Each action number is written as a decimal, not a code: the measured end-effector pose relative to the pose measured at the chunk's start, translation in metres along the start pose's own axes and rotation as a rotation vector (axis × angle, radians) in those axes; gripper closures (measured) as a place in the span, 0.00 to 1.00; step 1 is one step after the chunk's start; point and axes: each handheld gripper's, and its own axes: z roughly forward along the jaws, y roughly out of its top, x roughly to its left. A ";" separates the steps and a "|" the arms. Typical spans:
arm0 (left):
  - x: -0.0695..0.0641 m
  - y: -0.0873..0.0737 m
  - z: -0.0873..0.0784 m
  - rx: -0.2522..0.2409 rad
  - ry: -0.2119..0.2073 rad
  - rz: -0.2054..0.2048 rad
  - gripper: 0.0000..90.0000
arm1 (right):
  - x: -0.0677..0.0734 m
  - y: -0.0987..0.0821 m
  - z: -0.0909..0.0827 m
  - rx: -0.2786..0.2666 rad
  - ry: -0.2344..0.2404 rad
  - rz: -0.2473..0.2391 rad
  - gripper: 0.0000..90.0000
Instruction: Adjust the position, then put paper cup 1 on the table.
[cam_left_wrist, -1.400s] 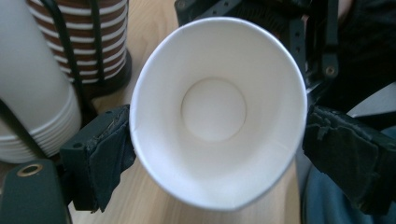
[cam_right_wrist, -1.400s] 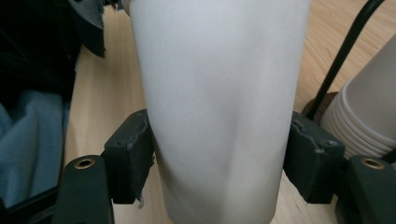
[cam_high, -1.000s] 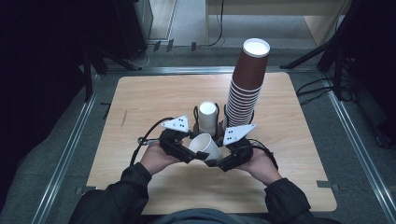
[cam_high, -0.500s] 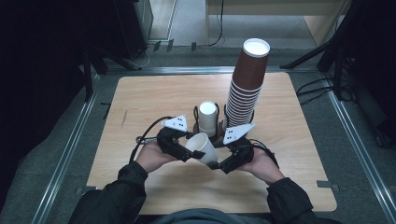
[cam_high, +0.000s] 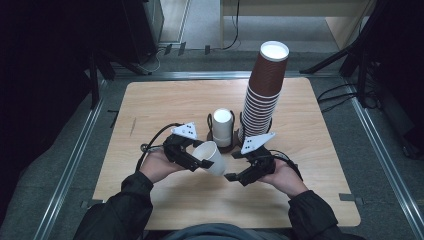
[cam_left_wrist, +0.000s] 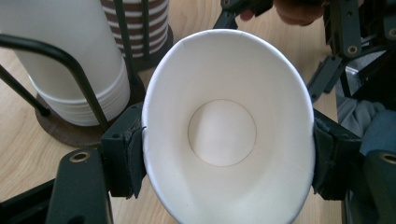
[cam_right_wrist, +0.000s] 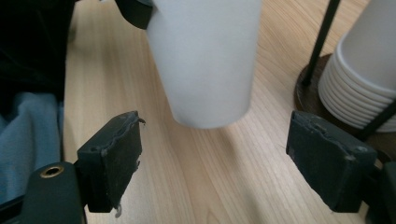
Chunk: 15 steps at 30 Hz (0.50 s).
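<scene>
My left gripper (cam_high: 202, 159) is shut on a white paper cup (cam_high: 210, 157), held tilted above the table with its mouth up and toward the left. In the left gripper view the cup (cam_left_wrist: 229, 126) is squeezed oval between the two pads, mouth facing the camera. My right gripper (cam_high: 235, 176) stands open just right of the cup's base. From the right gripper view the cup's base (cam_right_wrist: 208, 60) hangs a little beyond the spread pads (cam_right_wrist: 112, 158), not touching them.
A short stack of white cups (cam_high: 222, 127) sits in a black wire holder on a round base at mid-table. A tall tower of brown cups (cam_high: 264, 90) stands right beside it. The wooden table (cam_high: 150, 110) has bare room at left and front.
The right gripper has pulled back from the cup toward the right and front, and its jaws stand apart. The left gripper still holds the cup, shifted slightly.
</scene>
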 end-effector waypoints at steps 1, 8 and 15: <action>0.000 0.000 0.000 0.001 0.006 0.000 0.30 | 0.000 0.000 0.000 0.004 -0.012 0.004 0.20; 0.002 -0.001 -0.004 -0.004 0.003 -0.009 0.30 | -0.001 -0.003 -0.001 0.042 -0.011 0.026 0.20; 0.005 -0.004 -0.007 0.017 0.014 -0.010 0.30 | -0.003 -0.005 -0.006 0.051 -0.036 0.039 0.20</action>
